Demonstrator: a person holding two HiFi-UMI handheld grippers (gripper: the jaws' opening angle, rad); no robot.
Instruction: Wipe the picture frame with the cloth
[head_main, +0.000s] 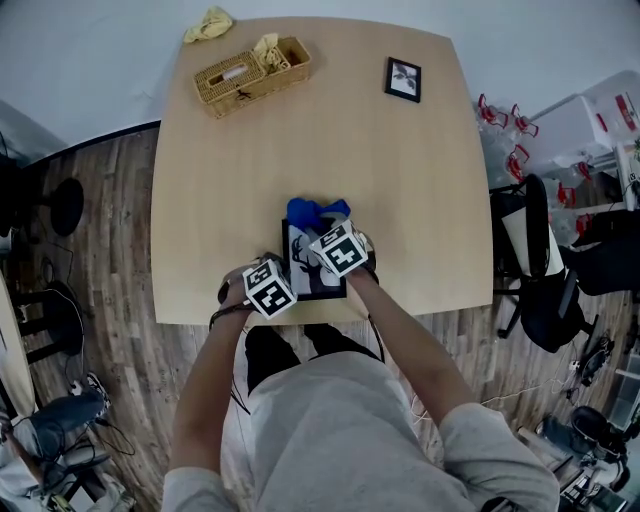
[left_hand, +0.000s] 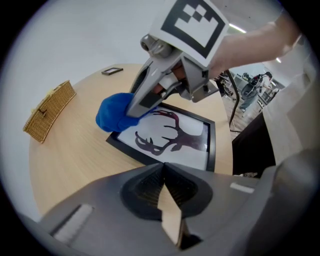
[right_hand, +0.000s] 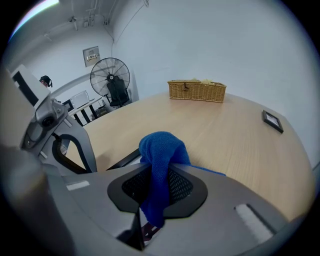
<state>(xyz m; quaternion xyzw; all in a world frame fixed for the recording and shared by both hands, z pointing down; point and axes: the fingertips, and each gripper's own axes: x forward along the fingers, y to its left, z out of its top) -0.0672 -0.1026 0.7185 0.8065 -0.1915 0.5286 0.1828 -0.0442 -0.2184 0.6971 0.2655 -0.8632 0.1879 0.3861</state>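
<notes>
Black-framed picture with a dark stag silhouette (head_main: 300, 285) lies flat at the lower centre of the head view, close to the near edge of the pale wooden surface (head_main: 400, 190). Both tools are right on top of it. The right tool (right_hand: 152, 200) is clamped tight on the bright blue cloth (right_hand: 162, 150), and a fold of it bulges up out of the closed jaws. In the left gripper view that bundle is pressed down at the upper left corner of the frame, half on the glass and half spilling onto the wood. The left tool (left_hand: 167, 197) has its jaws drawn together with nothing in them, and it hovers just short of the frame's lower edge in its own view. Now the relation that matters: the unwiped glass runs from the cloth towards the lower right of the left gripper view, which is down the head view. The frame's longer side appears to run up and down in the head view too. So I'd judge the coming stroke to be a pull along that length by the right tool, the one already on the frame. The light frame could skid, and the empty left tool is near enough to pin it. Over at the head view's top sit a woven wicker basket (head_main: 250, 75) and a second small black frame (head_main: 403, 79), well apart from the action.
</notes>
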